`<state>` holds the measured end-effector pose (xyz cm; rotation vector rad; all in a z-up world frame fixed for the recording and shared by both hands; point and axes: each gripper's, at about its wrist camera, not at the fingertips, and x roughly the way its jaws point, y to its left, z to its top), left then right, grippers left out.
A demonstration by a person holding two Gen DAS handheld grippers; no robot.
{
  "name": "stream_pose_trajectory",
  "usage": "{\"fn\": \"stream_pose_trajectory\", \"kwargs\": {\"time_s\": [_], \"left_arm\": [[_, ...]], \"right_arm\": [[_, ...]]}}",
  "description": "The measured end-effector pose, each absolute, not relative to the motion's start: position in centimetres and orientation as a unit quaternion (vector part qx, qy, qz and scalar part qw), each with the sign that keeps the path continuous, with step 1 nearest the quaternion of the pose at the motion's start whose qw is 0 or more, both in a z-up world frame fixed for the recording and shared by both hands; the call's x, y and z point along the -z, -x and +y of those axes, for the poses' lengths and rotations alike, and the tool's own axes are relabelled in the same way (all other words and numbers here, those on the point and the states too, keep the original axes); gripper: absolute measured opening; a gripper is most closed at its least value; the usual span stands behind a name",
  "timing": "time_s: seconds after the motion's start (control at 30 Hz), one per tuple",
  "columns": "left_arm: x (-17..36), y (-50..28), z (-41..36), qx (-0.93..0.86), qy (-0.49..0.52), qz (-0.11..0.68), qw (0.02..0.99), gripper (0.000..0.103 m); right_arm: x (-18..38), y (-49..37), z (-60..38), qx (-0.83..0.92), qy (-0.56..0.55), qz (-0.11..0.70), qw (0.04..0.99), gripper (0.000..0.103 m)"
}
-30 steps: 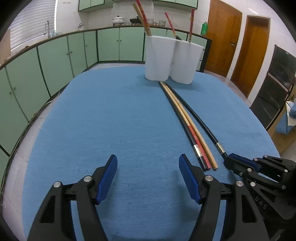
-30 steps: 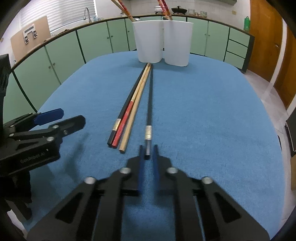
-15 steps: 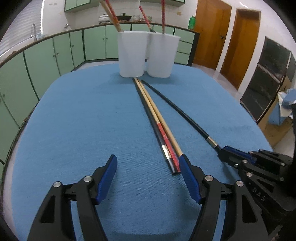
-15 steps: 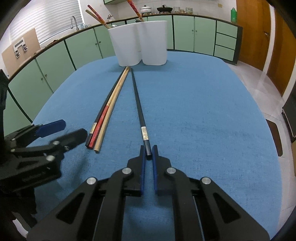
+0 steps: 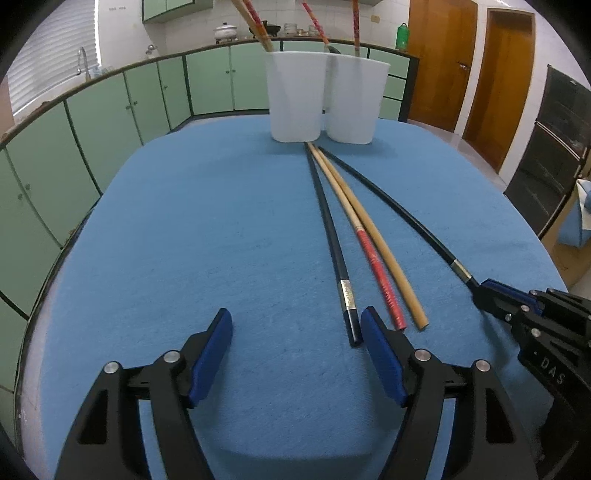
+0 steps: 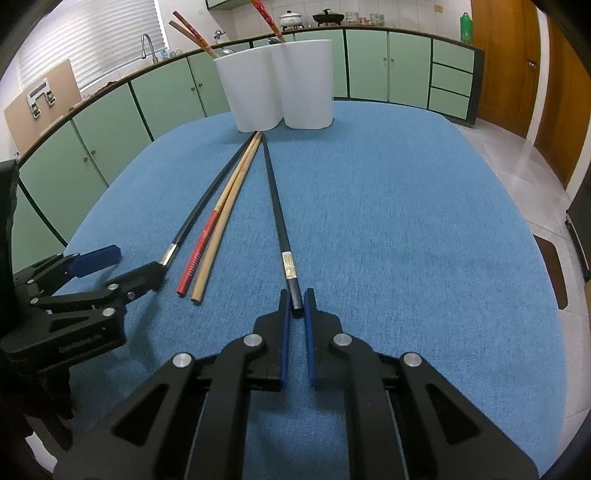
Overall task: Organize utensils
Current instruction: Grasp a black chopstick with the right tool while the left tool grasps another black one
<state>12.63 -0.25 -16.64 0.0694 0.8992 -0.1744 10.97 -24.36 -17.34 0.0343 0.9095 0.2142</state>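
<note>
Grips the near end of the lone black chopstick in the right gripper, with the blue pads drawn almost together and pressing on the stick just behind its silver band. Rests the remainder of that stick along the blue table, with its tip aimed at the pair of white holders standing side by side at the far edge. Spreads the left gripper wide and opens it further at this instant, low over the cloth and clamping nothing. Has the near end of the bundled black chopstick lying between the two fingers, just inside the one nearer the right gripper; cannot tell whether touching that pad. Shows, close beside that stick on the cloth, the red-handled chopstick and the plain bamboo chopstick, fanned slightly at the near ends and converging toward the holders at the far ends. Places the lone stick apart from those three at the near end, closing on them only at the tips in front of the holders. Displays several chopsticks already upright in the holders, red and tan handles leaning out above the rims. Frames the scene with green cabinets curving behind the table.
</note>
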Motion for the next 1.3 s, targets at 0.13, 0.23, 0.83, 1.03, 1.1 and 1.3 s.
{"fn": "stream_pose_trajectory", "kwargs": {"time_s": [0.13,0.23,0.83,1.03,1.1,1.3], "left_arm": [[16.5,-12.1,0.1,0.090,-0.026,0.434,0.896,0.070],[16.6,-12.0,0.0,0.093,-0.024,0.435,0.895,0.070],[16.8,-12.1,-1.5,0.124,-0.040,0.429,0.894,0.010],[16.6,-12.0,-1.2,0.128,-0.026,0.427,0.895,0.008],[16.2,-11.7,-1.1,0.128,-0.023,0.421,0.898,0.008],[13.3,-10.5,-0.3,0.124,-0.026,0.387,0.913,0.008]], "right_arm": [[17.3,-10.8,-24.4,-0.109,-0.015,0.438,0.892,0.011],[17.3,-10.5,-24.2,-0.122,-0.010,0.437,0.891,0.018],[17.4,-10.7,-23.6,-0.133,-0.004,0.439,0.888,0.006],[17.0,-10.3,-23.7,-0.139,-0.006,0.433,0.891,0.006],[16.6,-10.0,-23.7,-0.139,-0.003,0.426,0.894,0.006],[14.5,-9.5,-24.2,-0.142,-0.008,0.407,0.902,0.006]]}}
